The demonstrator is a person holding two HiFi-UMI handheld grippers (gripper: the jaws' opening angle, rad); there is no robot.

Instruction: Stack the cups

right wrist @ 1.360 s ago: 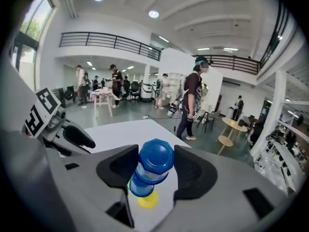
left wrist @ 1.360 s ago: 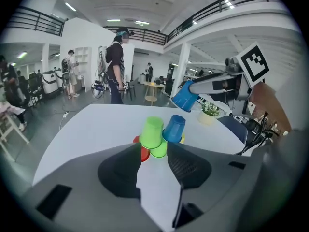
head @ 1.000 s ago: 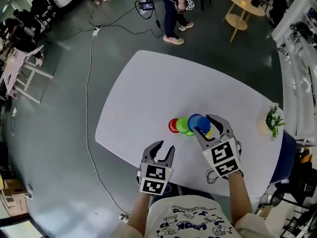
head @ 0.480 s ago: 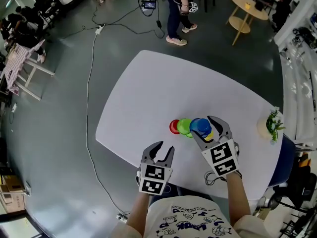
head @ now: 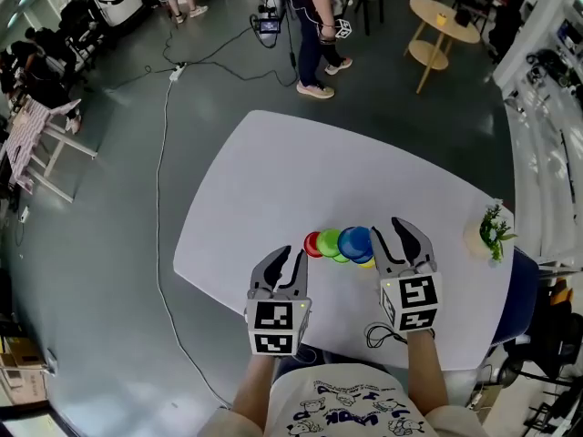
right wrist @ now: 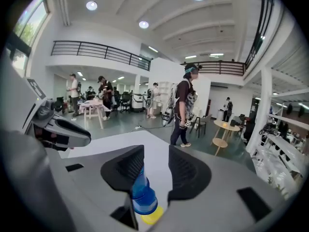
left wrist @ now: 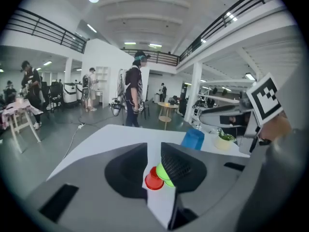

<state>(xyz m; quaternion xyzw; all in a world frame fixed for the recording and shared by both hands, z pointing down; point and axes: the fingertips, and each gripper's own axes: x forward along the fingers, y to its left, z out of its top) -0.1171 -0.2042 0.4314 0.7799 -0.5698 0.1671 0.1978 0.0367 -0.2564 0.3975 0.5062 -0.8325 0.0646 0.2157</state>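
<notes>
**A:** Head view first. Where are the cups?

**B:** They sit in a tight row on the white table (head: 273, 171), near its front edge. From left to right there is the red cup (head: 312, 243), the green cup (head: 330, 242) and the blue cup (head: 354, 241). A yellow cup (head: 367, 262) peeps out from under the blue one's near side. The left gripper (head: 286, 264) hangs just short of the red cup. The right gripper (head: 398, 237) is just right of the blue one.

**A:** And the claws?

**B:** Both are slightly spread and carry nothing. Both have just been closing.

**A:** What does the left gripper view add?

**B:** It shows a narrow gap between the jaws with nothing in it. The red and green cups show through the gap, on the table beyond. The blue cup stands further right, with a potted plant (left wrist: 223, 140) past it. The yellow cup is hidden in this view.

**A:** And the right gripper view?

**B:** Here the jaws stand wider apart, and the pads press on nothing. The blue cup shows through the gap with the yellow cup at its foot, and its left side is behind the left jaw. The red and green cups do not appear. A person (right wrist: 186, 105) stands beyond the table.
</notes>
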